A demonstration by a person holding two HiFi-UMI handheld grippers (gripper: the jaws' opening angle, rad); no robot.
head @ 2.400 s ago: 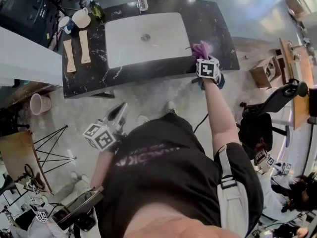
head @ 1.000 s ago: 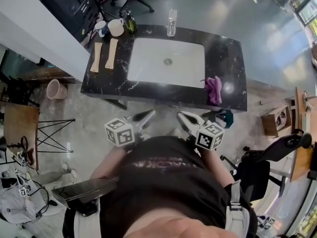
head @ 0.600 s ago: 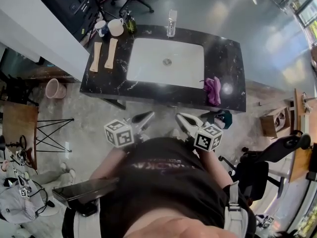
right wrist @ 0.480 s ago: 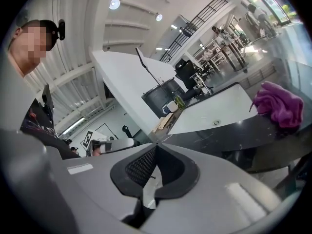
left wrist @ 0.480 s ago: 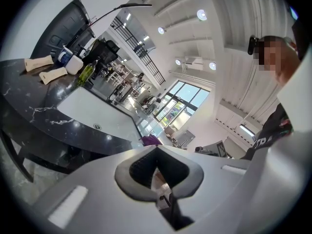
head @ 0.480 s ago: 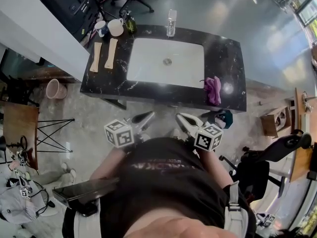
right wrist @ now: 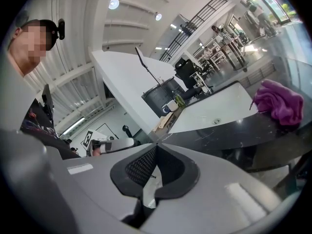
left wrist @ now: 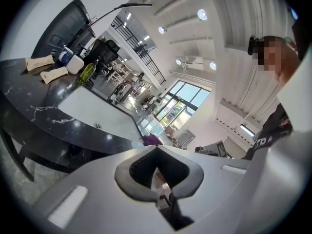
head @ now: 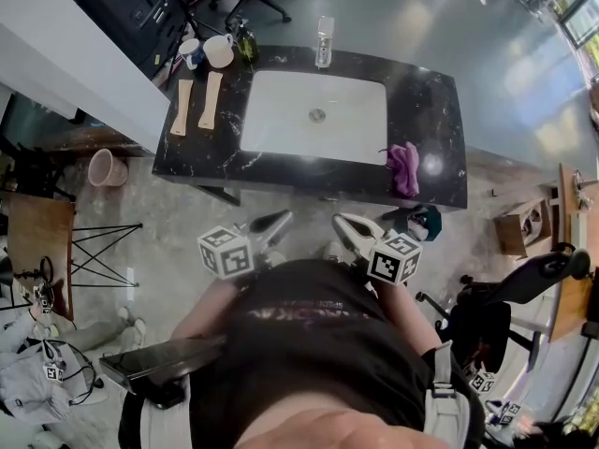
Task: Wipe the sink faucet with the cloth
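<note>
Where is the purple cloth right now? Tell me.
In the head view the purple cloth lies bunched on the black countertop, just right of the white sink, near the front edge.

Black T-shirt (head: pixel 309 344) (grey shoulder strap (head: pixel 440 393))

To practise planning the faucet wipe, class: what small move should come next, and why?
Probably reach the right tool forward toward the purple cloth, opening it: the cloth lies unheld on the counter, and that tool is shut, empty and held back from the counter's edge.
</note>
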